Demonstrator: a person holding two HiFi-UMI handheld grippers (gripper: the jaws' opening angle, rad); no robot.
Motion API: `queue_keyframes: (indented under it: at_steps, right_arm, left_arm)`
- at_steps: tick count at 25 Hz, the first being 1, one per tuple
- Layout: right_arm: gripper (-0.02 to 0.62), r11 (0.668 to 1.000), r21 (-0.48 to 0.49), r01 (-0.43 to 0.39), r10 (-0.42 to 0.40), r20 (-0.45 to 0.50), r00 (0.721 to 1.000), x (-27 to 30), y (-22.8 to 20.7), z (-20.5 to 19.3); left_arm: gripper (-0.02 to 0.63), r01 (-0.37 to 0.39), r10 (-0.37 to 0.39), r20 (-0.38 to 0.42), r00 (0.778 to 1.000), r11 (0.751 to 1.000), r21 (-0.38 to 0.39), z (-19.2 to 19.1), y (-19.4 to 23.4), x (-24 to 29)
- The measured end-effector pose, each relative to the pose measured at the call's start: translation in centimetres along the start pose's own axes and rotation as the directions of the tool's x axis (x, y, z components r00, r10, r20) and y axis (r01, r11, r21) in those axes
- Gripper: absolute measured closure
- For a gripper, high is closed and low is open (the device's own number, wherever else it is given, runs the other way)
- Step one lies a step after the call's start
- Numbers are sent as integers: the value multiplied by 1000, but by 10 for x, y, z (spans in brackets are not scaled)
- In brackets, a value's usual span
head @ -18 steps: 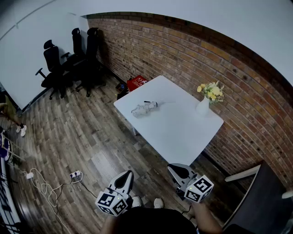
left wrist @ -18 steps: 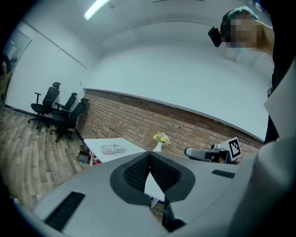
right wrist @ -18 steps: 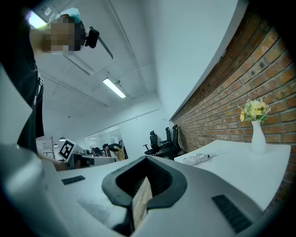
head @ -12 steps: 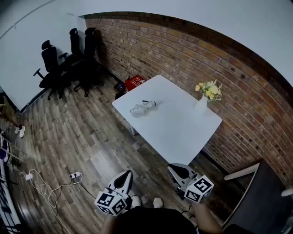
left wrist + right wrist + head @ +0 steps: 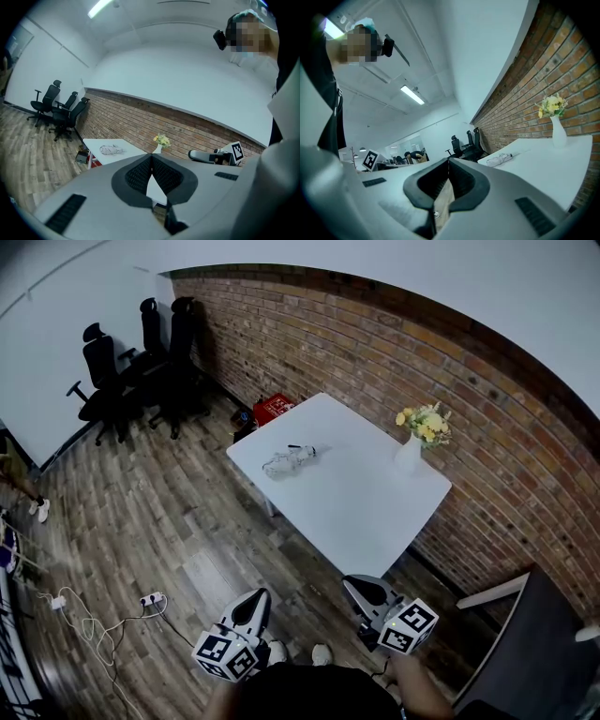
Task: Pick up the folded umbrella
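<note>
The folded umbrella, pale and patterned with a dark handle end, lies on the far left part of the white table. It also shows as a small bundle in the left gripper view and the right gripper view. Both grippers hang low over the floor, well short of the table. My left gripper has its jaws closed tip to tip with nothing between them. My right gripper is likewise shut and empty.
A white vase of yellow flowers stands at the table's far right edge by the brick wall. A red box sits on the floor beside the table. Black office chairs are at the far left, a power strip with cables on the floor, a dark chair at right.
The table and umbrella have drifted slightly left and up in the head view. Both grippers keep the same place and stay shut.
</note>
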State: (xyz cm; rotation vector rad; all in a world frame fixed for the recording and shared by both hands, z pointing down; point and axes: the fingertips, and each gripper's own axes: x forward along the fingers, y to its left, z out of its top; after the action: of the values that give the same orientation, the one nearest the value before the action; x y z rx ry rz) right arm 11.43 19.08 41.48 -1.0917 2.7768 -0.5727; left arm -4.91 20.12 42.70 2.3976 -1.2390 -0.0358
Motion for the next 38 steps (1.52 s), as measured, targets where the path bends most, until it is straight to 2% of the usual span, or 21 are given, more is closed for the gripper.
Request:
queue_keyframes:
  at_steps: [5, 9, 16, 19, 28, 38]
  right_arm:
    - [572, 1000, 8, 1, 0, -38, 999, -6, -11, -6]
    - [572, 1000, 11, -4, 5, -65, 998, -12, -23, -14]
    - [572, 1000, -10, 6, -7, -72, 997, -26, -34, -18]
    - [572, 1000, 17, 2, 0, -70, 998, -28, -37, -19]
    - [572, 999, -21, -28, 26, -100, 995, -13, -37, -21]
    - [572, 1000, -19, 9, -11, -112, 994, 23, -56, -19]
  left_arm:
    - [592, -18, 18, -11, 1000, 1000, 23, -7, -7, 7]
    - [592, -46, 46, -2, 999, 999, 12, -11, -9, 12]
    - [592, -91, 91, 6, 996, 996, -13, -23, -9, 9]
    - [592, -99, 99, 17, 995, 995, -9, -22, -12, 9]
    - [592, -111, 111, 3, 994, 994, 17, -20, -7, 18]
    - [592, -100, 101, -34, 994, 995, 16, -16, 28, 39]
